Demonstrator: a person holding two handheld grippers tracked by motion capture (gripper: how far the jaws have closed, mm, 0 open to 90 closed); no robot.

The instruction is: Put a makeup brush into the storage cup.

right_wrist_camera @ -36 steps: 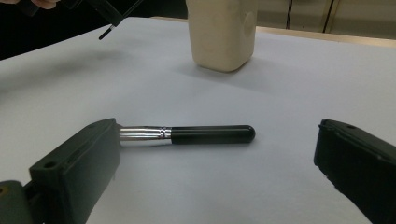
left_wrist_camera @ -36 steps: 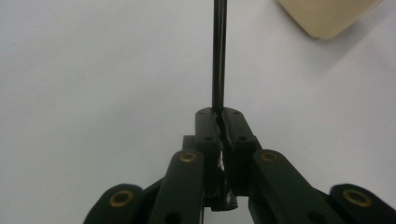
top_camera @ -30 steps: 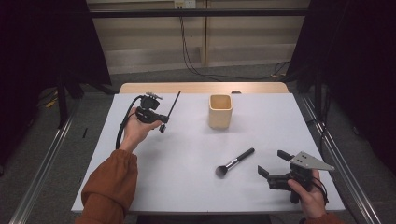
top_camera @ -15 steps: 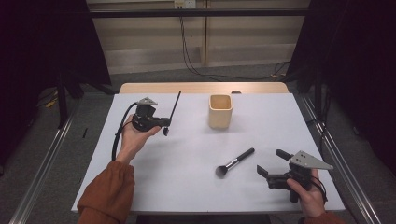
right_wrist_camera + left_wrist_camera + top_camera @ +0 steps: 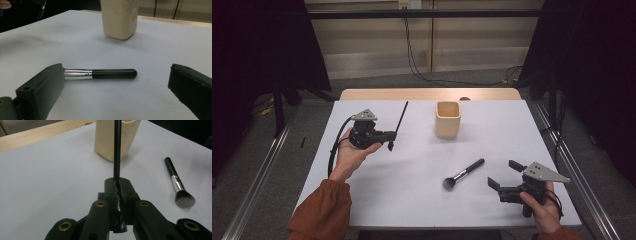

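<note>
My left gripper (image 5: 390,136) (image 5: 117,185) is shut on a thin black stick (image 5: 401,117) (image 5: 117,147), held upright above the left part of the white table (image 5: 412,170). A cream square cup (image 5: 447,119) (image 5: 116,137) (image 5: 119,18) stands at the table's far middle, to the right of the stick. A short makeup brush (image 5: 463,174) (image 5: 178,186) (image 5: 107,74) with a black handle lies flat on the table in front of the cup. Near the front right my right gripper (image 5: 504,173) (image 5: 115,87) stands open, jaws wide, with the brush lying just beyond and between them.
A wooden strip (image 5: 427,94) runs along the table's far edge. Metal rails (image 5: 267,165) flank the table on both sides. Cables (image 5: 422,65) hang down the back wall.
My left hand has carried the stick a little toward the right, nearer the cup. The right gripper and the brush have stayed where they were.
</note>
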